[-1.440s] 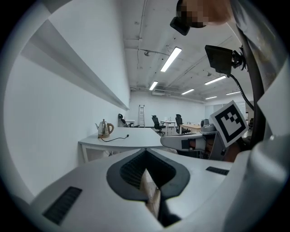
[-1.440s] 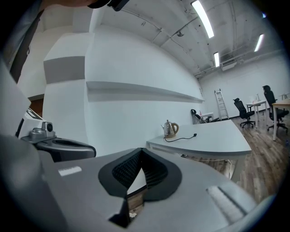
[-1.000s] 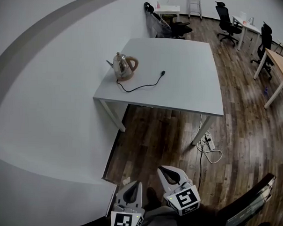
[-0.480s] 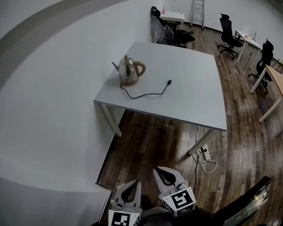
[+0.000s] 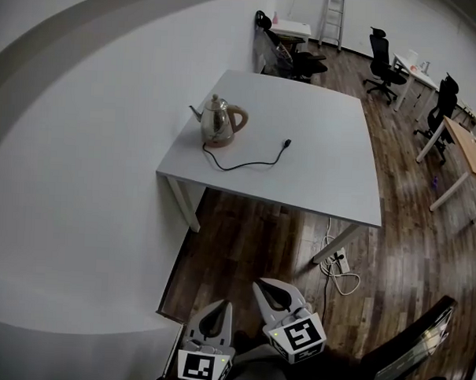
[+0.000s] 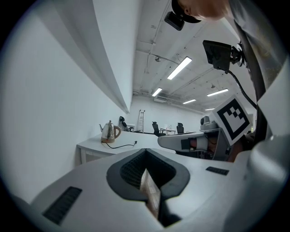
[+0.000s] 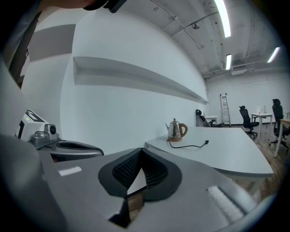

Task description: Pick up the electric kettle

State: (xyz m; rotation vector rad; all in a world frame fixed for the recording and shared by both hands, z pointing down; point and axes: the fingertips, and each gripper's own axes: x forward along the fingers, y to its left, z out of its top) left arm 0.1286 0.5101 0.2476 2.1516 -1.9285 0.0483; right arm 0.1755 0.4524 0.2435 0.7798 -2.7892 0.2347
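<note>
A steel electric kettle [image 5: 218, 121] with a tan handle stands on its base near the left edge of a white table [image 5: 325, 173], its black cord [image 5: 251, 161] trailing right across the top. The kettle [image 6: 109, 132] is small and far off in the left gripper view, and the kettle [image 7: 176, 130] likewise in the right gripper view. My left gripper [image 5: 215, 313] and right gripper [image 5: 267, 290] are low in the head view, well short of the table, both shut with nothing in them.
A white wall [image 5: 90, 155] runs along the left, close to the table. Dark wood floor [image 5: 251, 249] lies between me and the table, with a power strip and cable [image 5: 343, 265] under its near right leg. Office chairs [image 5: 383, 50] and desks [image 5: 468, 148] stand farther back right.
The table and kettle have drawn a little nearer and lower in the head view as I moved forward. Both grippers stay shut, side by side.
</note>
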